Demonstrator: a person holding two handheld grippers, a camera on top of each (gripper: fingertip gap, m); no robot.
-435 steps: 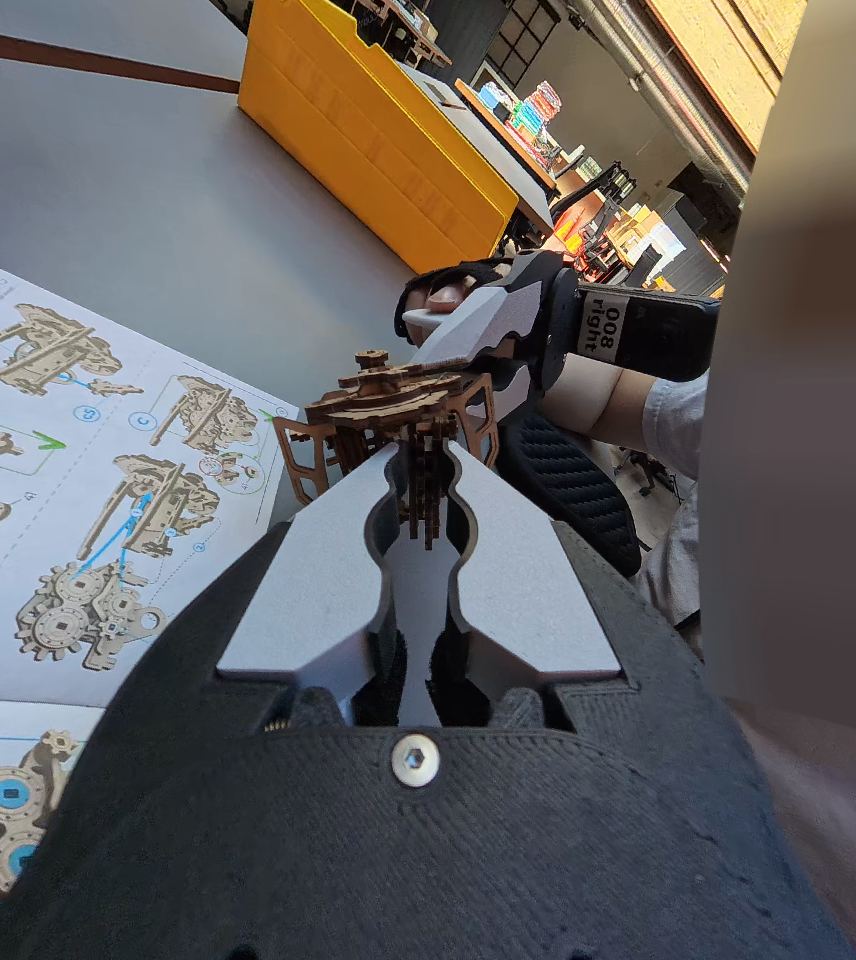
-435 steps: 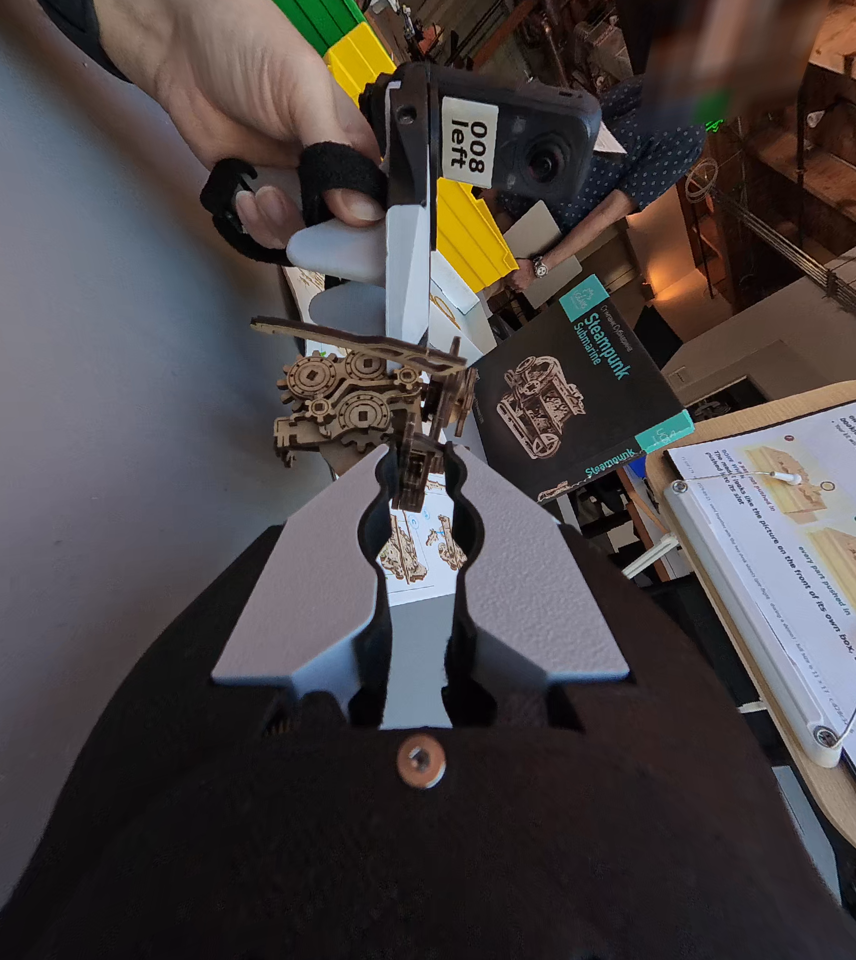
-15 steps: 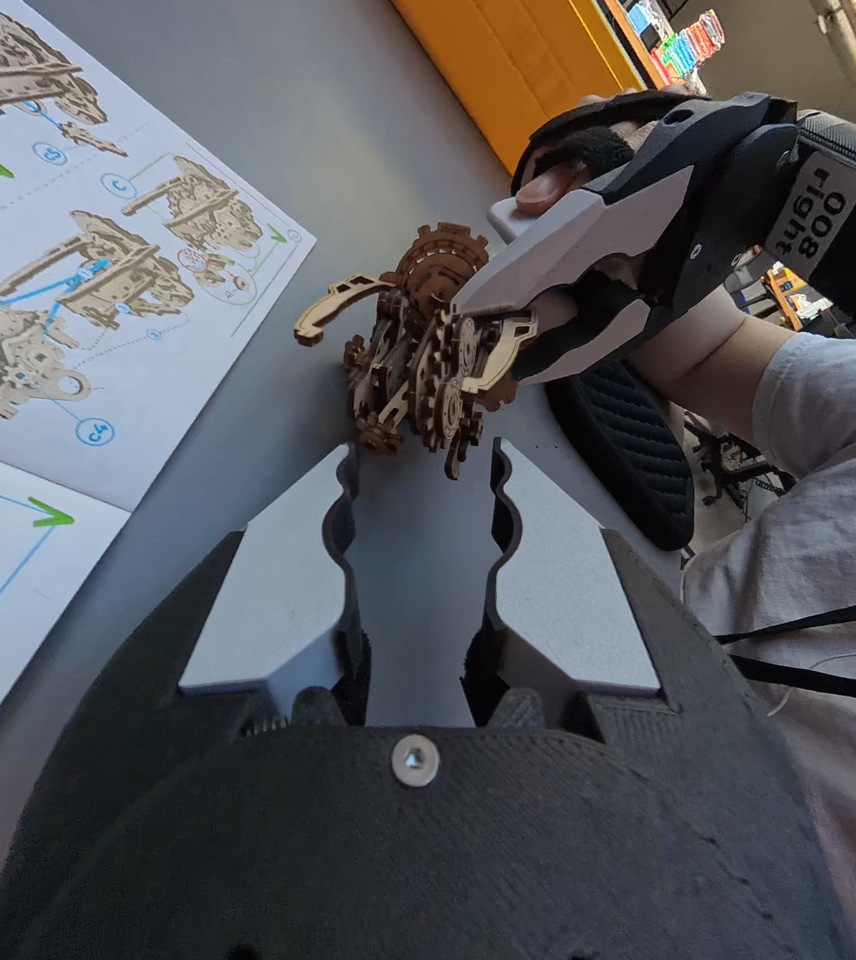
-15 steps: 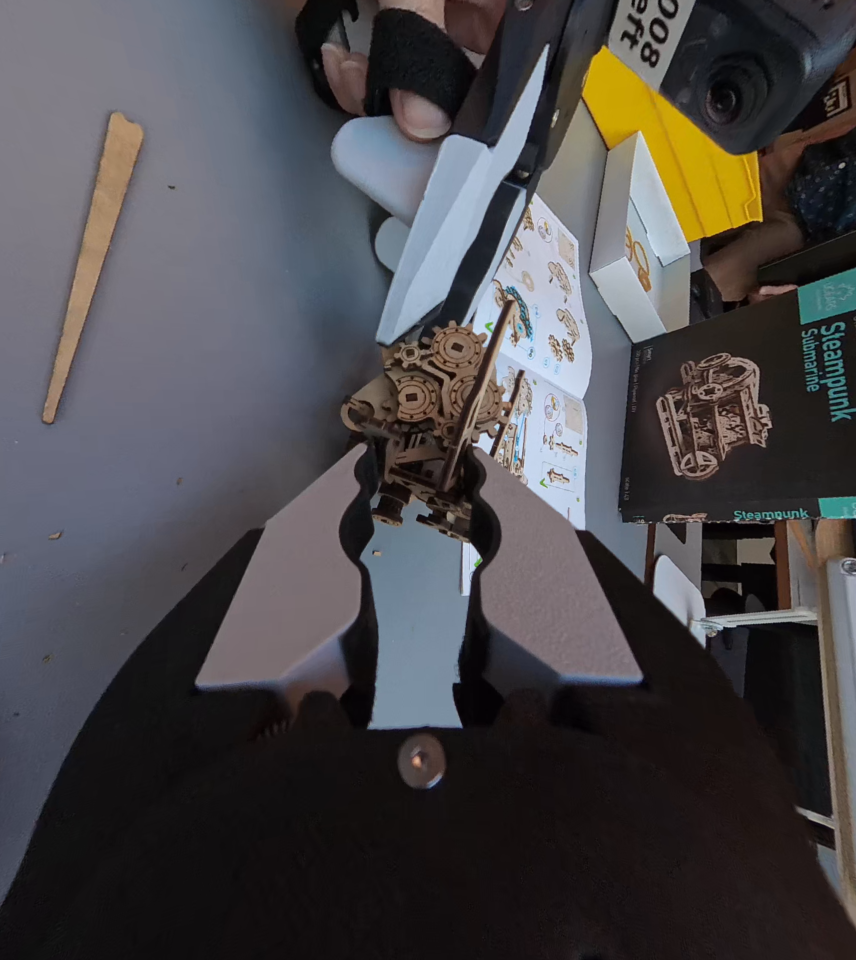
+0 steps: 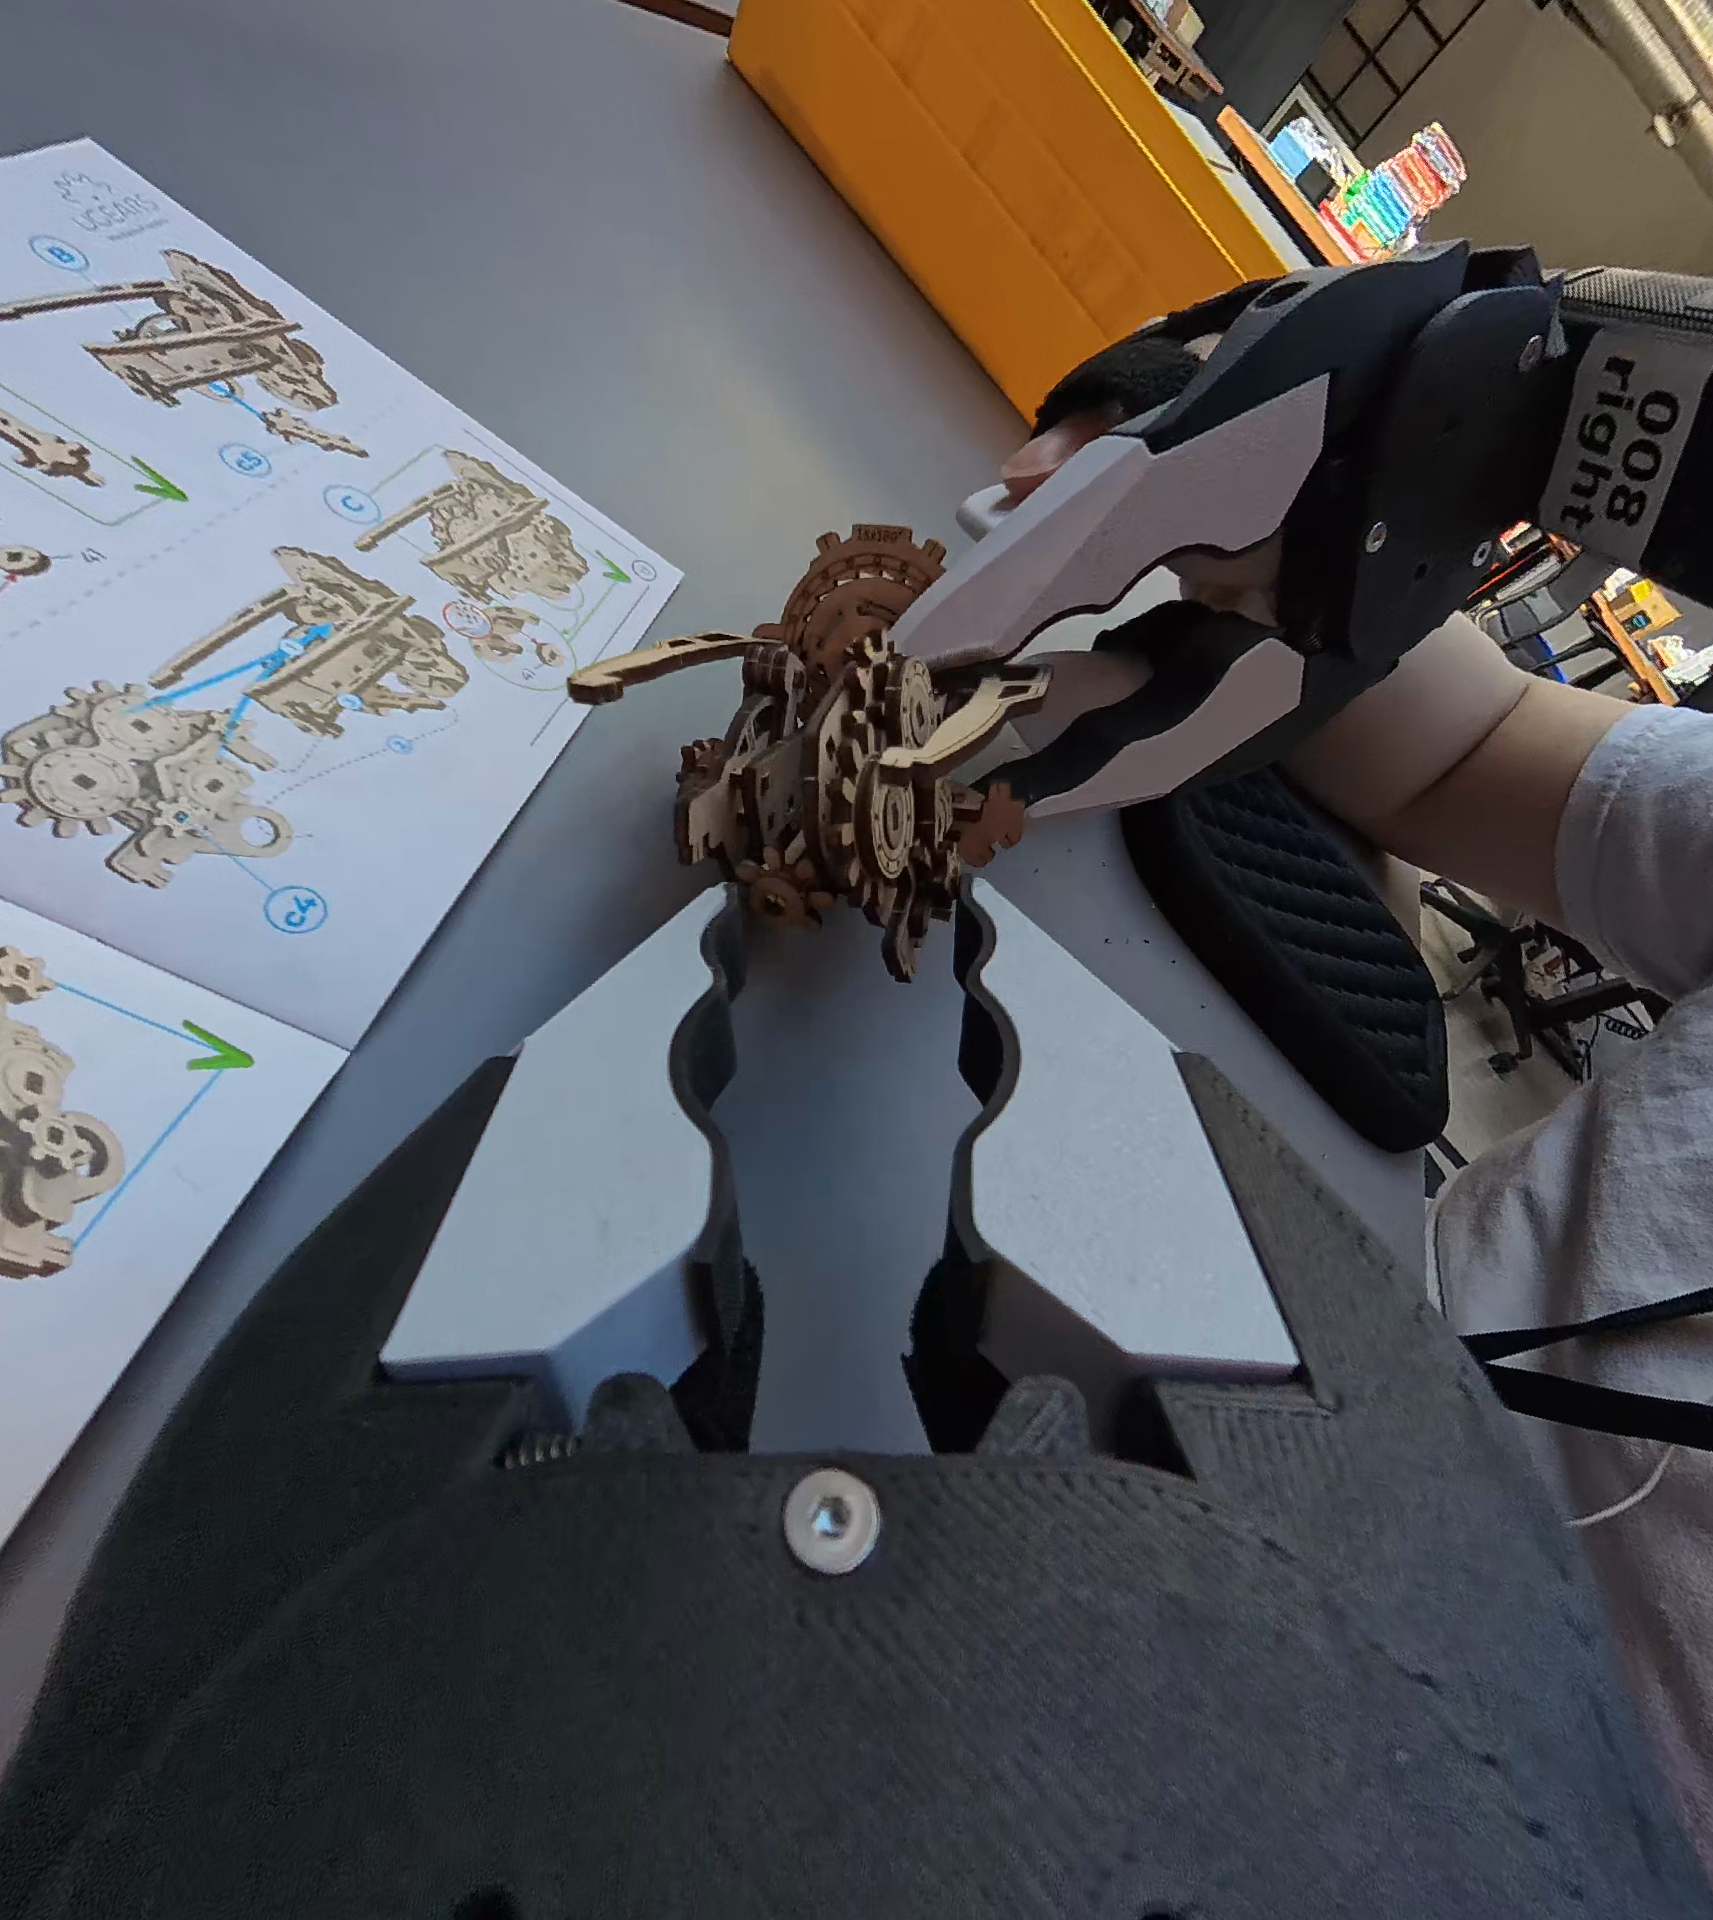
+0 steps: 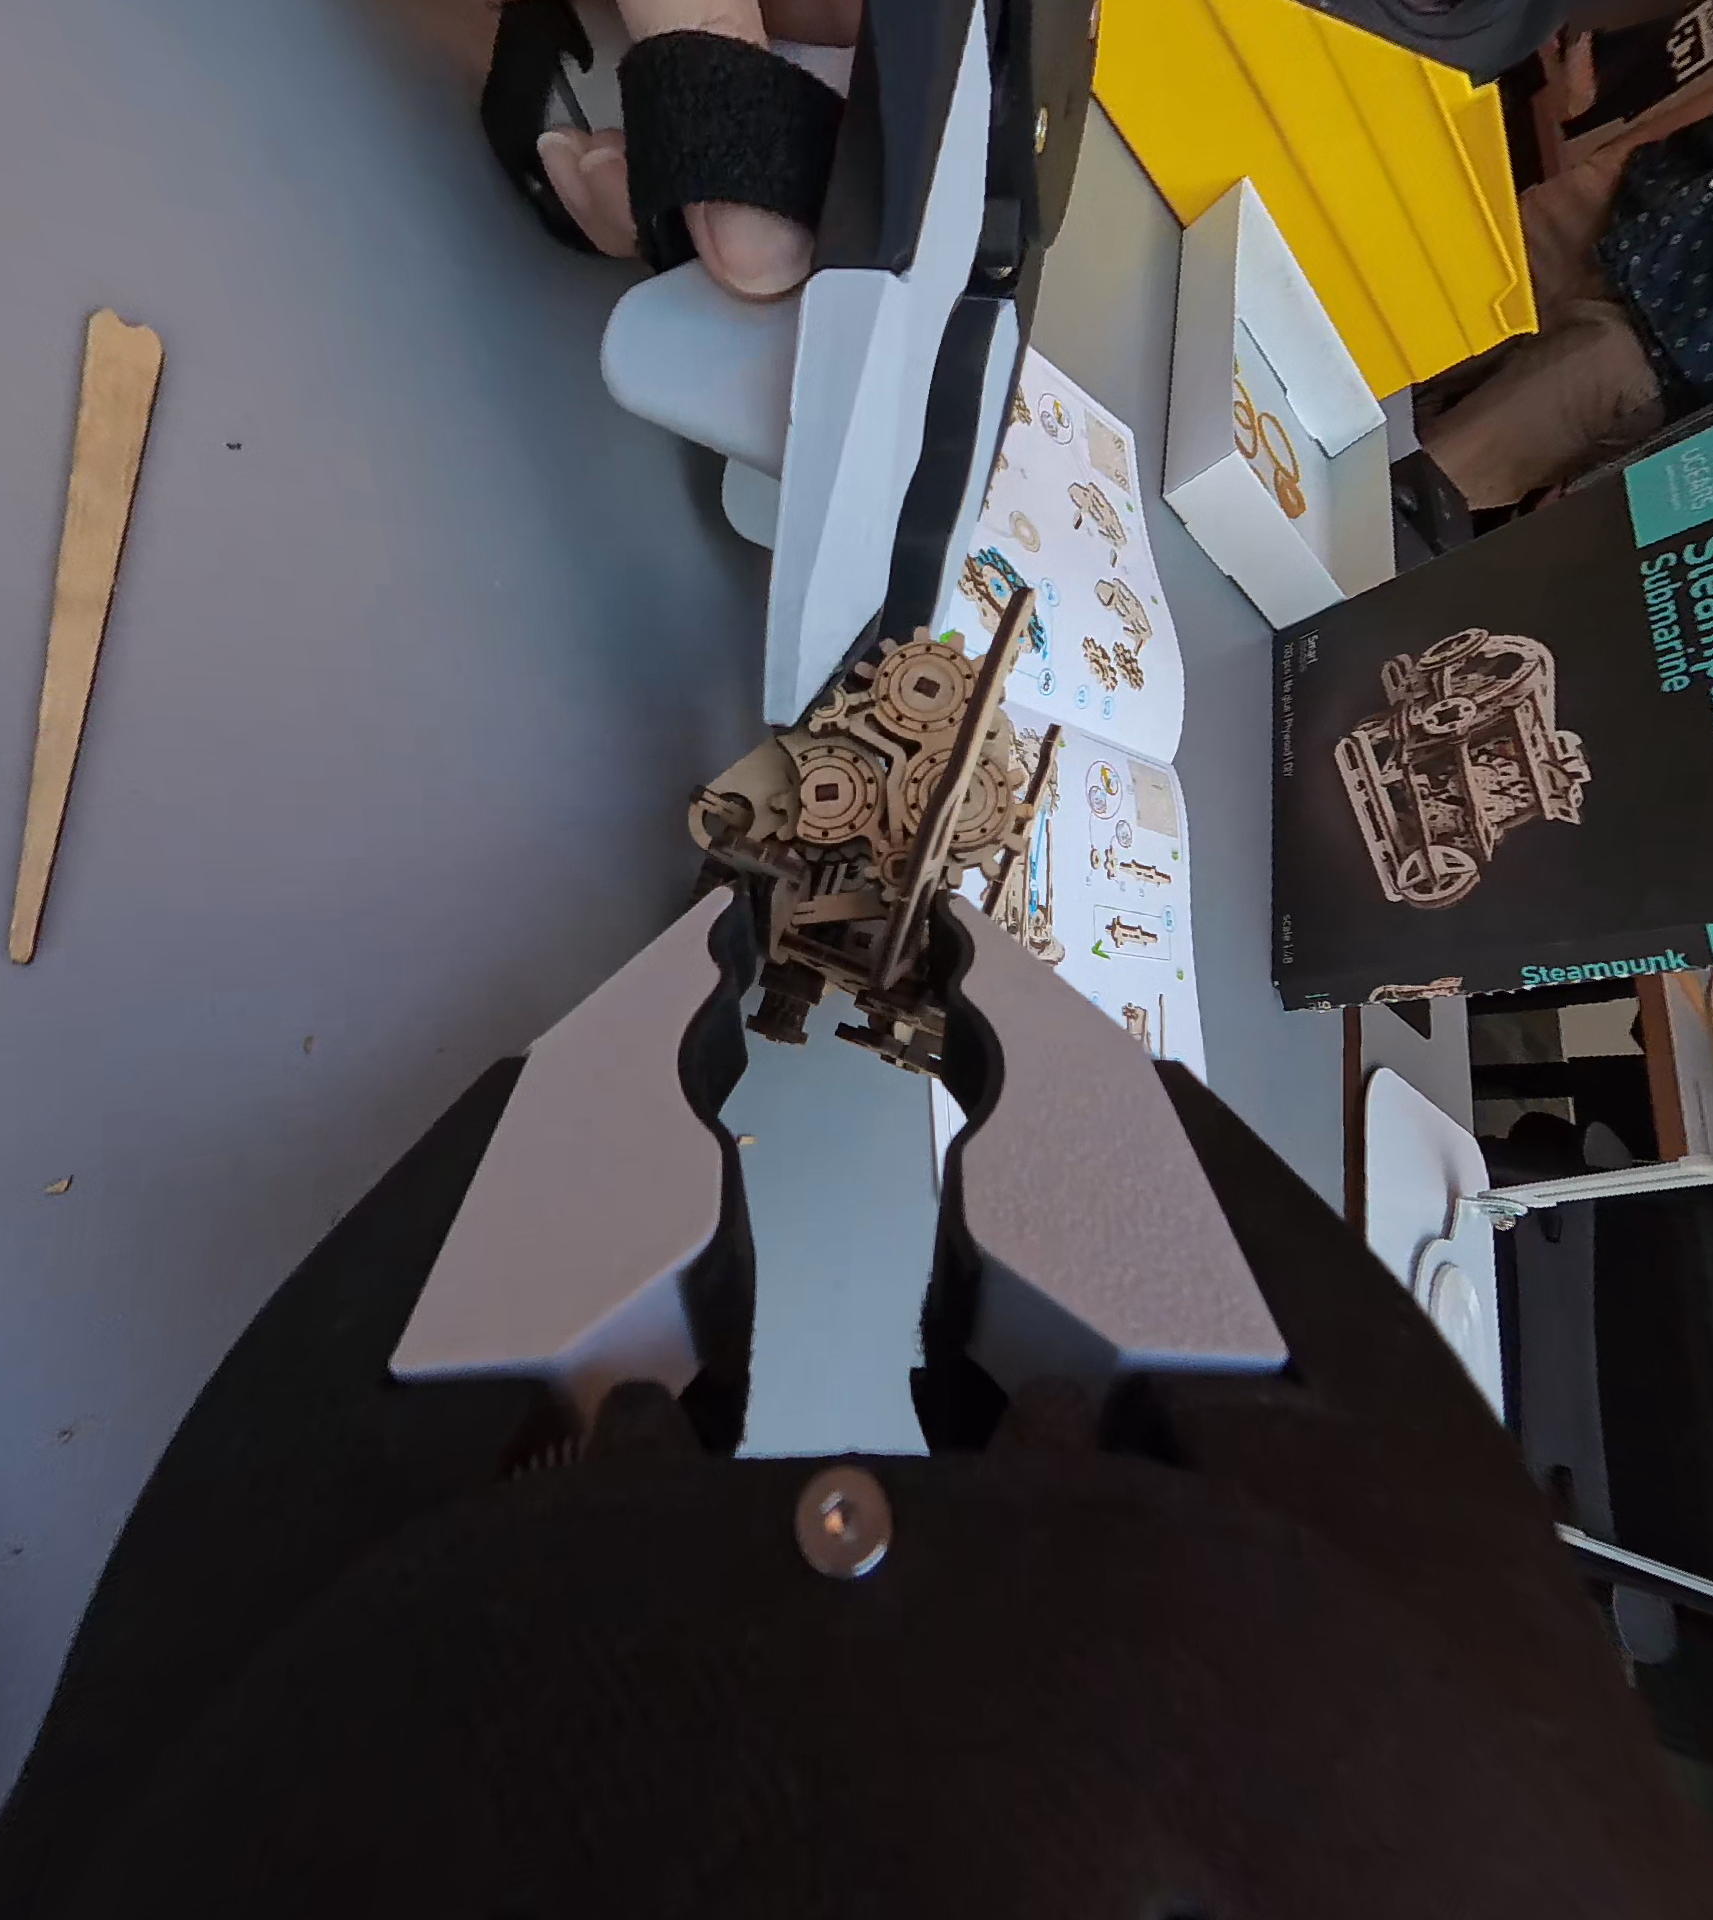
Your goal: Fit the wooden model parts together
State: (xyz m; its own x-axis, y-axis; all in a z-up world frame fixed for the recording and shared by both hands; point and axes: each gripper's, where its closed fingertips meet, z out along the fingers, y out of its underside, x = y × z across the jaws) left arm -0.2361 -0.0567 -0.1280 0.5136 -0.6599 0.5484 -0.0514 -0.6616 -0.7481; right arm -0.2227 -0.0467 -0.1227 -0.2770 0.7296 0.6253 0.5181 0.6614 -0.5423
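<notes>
Step in hand: joining sub-assemblies; the wooden gear assembly (image 5: pixel 831 769) is held between both tongs, just above or on the grey tabletop (image 5: pixel 519 260); which, I cannot tell.
Right tongs (image 6: pixel 836 935): jaws part-way closed on the lower frame end of the assembly, gripping it from both sides.
Left tongs (image 5: pixel 836 914): jaws spread to about the assembly's width, tips beside its near edge; whether they pinch it or only flank it I cannot tell.
Loose-looking part: a long flat lever (image 6: pixel 945 790) slants across the gear faces; it seems not yet seated.
Next move, judged: steady the frame with one tongs and press the lever or gear plate home with the other, squarely, since the thin plywood tabs look apt to snap.
Instruction sheet (image 5: pixel 239 582): lies open on the tabletop, just beside the assembly.
White box (image 6: pixel 1257 416): lid off, some pale rings inside.
Yellow bin (image 6: pixel 1351 177): contents hidden.
Wooden stick (image 6: pixel 83 623): lies apart, unused.
</notes>
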